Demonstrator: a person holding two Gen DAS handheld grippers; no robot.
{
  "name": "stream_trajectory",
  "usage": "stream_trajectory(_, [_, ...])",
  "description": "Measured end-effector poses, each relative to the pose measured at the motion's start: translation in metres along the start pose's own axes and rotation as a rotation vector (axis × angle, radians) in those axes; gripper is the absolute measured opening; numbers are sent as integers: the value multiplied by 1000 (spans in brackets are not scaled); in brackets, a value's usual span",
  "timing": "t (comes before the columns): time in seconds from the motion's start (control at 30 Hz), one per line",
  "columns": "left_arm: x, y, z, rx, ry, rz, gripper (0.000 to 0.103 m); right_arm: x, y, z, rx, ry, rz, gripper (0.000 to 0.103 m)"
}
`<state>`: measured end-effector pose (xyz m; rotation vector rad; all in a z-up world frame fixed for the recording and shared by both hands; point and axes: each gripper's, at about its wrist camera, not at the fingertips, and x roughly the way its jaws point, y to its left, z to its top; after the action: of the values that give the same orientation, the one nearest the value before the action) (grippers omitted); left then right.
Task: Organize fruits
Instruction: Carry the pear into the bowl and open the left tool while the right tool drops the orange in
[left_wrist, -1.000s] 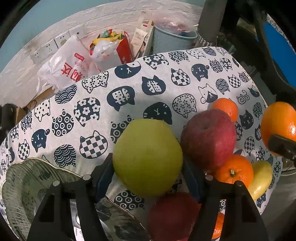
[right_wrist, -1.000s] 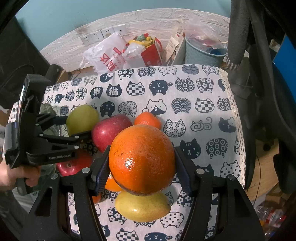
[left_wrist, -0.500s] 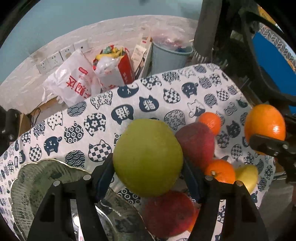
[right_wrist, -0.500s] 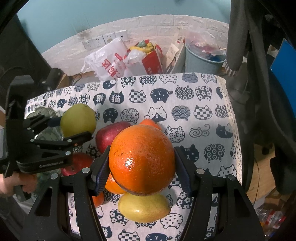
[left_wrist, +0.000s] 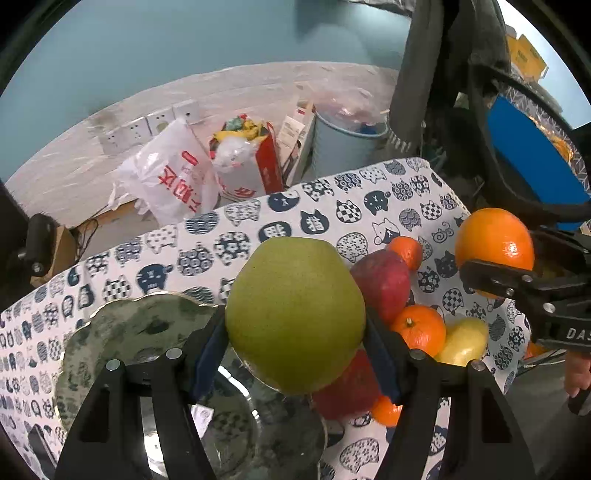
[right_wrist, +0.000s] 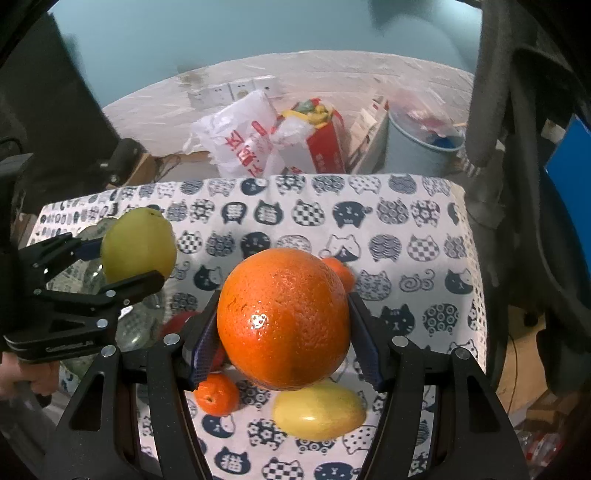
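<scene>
My left gripper (left_wrist: 295, 343) is shut on a green pear (left_wrist: 295, 314) and holds it in the air above the table, over the edge of a glass plate (left_wrist: 122, 332). My right gripper (right_wrist: 284, 343) is shut on a large orange (right_wrist: 283, 318), held above the fruit pile. The orange also shows in the left wrist view (left_wrist: 495, 238), and the pear in the right wrist view (right_wrist: 138, 245). Below lie red apples (left_wrist: 384, 282), small mandarins (left_wrist: 419, 330) and a yellow mango (right_wrist: 319, 410).
The table carries a cat-print cloth (right_wrist: 369, 221). Behind its far edge are plastic bags (right_wrist: 240, 140), a red box (right_wrist: 325, 144) and a pale blue bin (right_wrist: 421, 151). A chair with dark clothing (right_wrist: 517, 110) stands on the right.
Both grippers have risen with their fruit; the table and fruit pile look smaller and farther below. The left gripper has shifted left so more of the glass plate shows.
</scene>
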<state>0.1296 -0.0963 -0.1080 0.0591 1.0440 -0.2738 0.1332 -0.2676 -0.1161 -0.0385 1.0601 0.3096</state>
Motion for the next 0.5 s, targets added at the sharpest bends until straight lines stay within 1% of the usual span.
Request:
stream_trajectory(0.27, [-34,30,-18,-45,-26,22,71,-6,32,5,-37,-13,30,64])
stream_trajectory(0.5, [-54,60,-41,-76,-31,60,71,-1,69,9,-89,-1,61,64])
